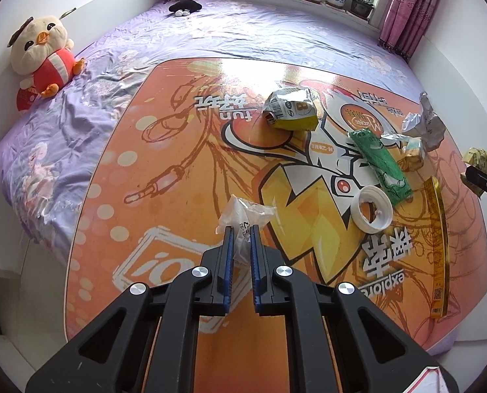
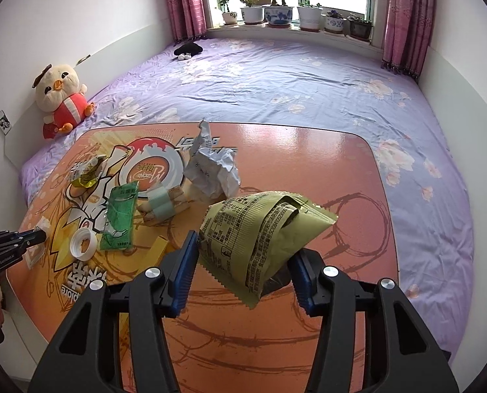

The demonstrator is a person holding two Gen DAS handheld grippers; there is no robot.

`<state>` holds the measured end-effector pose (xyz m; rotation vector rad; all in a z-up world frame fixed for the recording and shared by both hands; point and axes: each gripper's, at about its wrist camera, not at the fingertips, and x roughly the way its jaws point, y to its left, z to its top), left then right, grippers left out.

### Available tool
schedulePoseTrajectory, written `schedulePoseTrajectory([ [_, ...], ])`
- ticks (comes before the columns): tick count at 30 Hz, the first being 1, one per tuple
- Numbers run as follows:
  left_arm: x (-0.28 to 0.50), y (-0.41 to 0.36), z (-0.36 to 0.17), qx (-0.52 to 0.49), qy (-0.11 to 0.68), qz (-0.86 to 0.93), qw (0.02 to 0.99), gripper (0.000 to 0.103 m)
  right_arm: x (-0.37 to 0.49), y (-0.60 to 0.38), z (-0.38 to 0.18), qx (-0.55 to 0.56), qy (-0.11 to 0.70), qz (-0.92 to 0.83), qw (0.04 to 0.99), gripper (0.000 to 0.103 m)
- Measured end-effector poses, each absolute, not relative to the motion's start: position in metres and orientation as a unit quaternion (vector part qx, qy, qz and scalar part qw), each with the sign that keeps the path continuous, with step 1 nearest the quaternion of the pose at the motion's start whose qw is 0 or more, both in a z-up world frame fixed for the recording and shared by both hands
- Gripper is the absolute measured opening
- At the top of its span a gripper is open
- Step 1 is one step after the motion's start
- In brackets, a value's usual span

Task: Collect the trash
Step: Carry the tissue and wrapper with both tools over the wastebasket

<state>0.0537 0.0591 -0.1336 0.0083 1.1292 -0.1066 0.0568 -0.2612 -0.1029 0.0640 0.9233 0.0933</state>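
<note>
Left gripper [image 1: 241, 229]: fingers [image 1: 227, 255] pinched nearly together on a clear plastic wrapper [image 1: 243, 216], held just above the orange printed counter [image 1: 177, 150].

Right gripper [image 2: 243, 255]: fingers [image 2: 186, 262] set at medium width, clamped on an olive-green snack packet [image 2: 263, 229], lifted clear of the counter. Same packet seen at the far right edge of the left view [image 1: 479, 159].

Remaining trash, left on the counter, listed near to far:
- 1 white tape ring [image 1: 374, 209], just beside the green wrapper.
- 1 long yellow strip [image 1: 438, 245], along the counter's right side in the left view.
- 1 green wrapper [image 1: 381, 163], lying flat, near the counter's middle.
- 1 small bundle with a pale green band [image 2: 163, 204], just beyond the green wrapper.
- 1 crumpled white paper [image 2: 214, 170], standing up behind the bundle.
- 1 yellow and white crushed packet [image 1: 290, 108], well apart from the others toward the far edge.

Counter placed on a bed with a purple floral sheet [image 2: 309, 75]. Plush duck [image 1: 43, 52] propped against the wall on the left. Potted plants [image 2: 276, 13] lined up on the windowsill, pink curtains [image 2: 407, 16] at both sides.
</note>
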Motion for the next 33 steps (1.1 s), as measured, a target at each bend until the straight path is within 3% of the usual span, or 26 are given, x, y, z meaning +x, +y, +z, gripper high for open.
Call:
schedulePoseTrajectory([
  [18,-0.066,0.150,-0.093,-0.044,0.514,0.024,0.856,0.010,-0.030,-0.086,-0.062,-0.032,0.422,0.255,0.869,0.054],
  [33,-0.192,0.280,-0.132,-0.113,0.532,0.149,0.826,0.010,-0.099,0.112,-0.102,-0.132,0.443,0.446,0.766,0.054],
])
